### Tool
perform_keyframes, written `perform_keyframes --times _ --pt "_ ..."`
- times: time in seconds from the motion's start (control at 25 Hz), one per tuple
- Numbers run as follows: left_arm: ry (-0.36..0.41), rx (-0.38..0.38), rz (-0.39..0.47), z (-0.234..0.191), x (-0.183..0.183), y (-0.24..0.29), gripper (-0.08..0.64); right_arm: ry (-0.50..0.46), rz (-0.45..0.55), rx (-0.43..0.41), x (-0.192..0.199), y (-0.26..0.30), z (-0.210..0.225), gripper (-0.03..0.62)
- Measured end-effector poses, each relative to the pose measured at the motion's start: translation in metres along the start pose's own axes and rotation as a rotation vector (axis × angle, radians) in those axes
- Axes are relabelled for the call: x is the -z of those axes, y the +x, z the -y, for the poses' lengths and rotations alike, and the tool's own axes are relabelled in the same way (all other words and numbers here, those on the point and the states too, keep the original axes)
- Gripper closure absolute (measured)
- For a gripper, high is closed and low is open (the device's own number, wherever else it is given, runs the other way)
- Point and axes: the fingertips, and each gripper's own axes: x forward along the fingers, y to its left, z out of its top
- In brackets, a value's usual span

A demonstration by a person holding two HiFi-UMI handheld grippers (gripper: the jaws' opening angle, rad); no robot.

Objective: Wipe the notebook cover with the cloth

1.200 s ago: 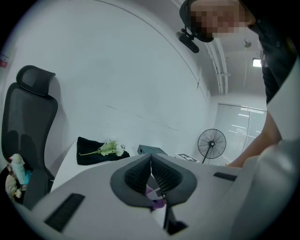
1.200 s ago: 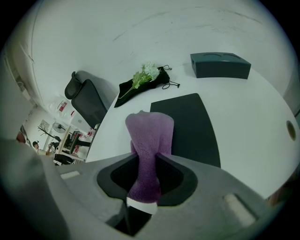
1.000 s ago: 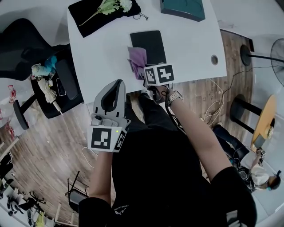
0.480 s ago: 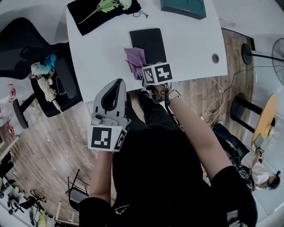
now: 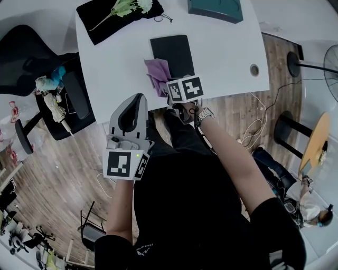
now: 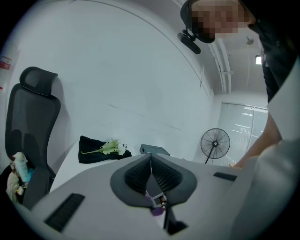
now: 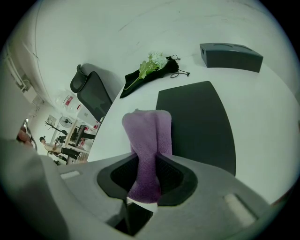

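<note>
One white table is the largest thing we see. The black notebook lies closed and flat on it, close to the edge on our side. Well to the left of the notebook, off the table, stands a black office chair. Beyond the notebook and to its left lies a black fabric with a pale green flower stem on top. Beyond the notebook and to its right sits a dark teal box. Far to the right of the notebook, down on the floor, stands a fan.

We hold the left gripper well short of the notebook and to its left, off the table. Its jaws are pressed together with nothing between them. The right gripper is just short of the notebook's near left corner, jaws clamped on the near end of the purple cloth. The cloth stretches from the jaws toward the notebook. Most of it rests right beside the notebook's left edge, and its far right part laps over that edge. A metal wristwatch shows on our right wrist.
</note>
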Motion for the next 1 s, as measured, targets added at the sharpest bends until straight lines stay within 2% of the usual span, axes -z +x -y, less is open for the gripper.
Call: perform_keyframes --times 1.0 --pt "0.005 -0.007 0.004 0.035 0.008 0.020 0.554 0.000 0.004 -0.019 0.004 -0.018 0.030 0.494"
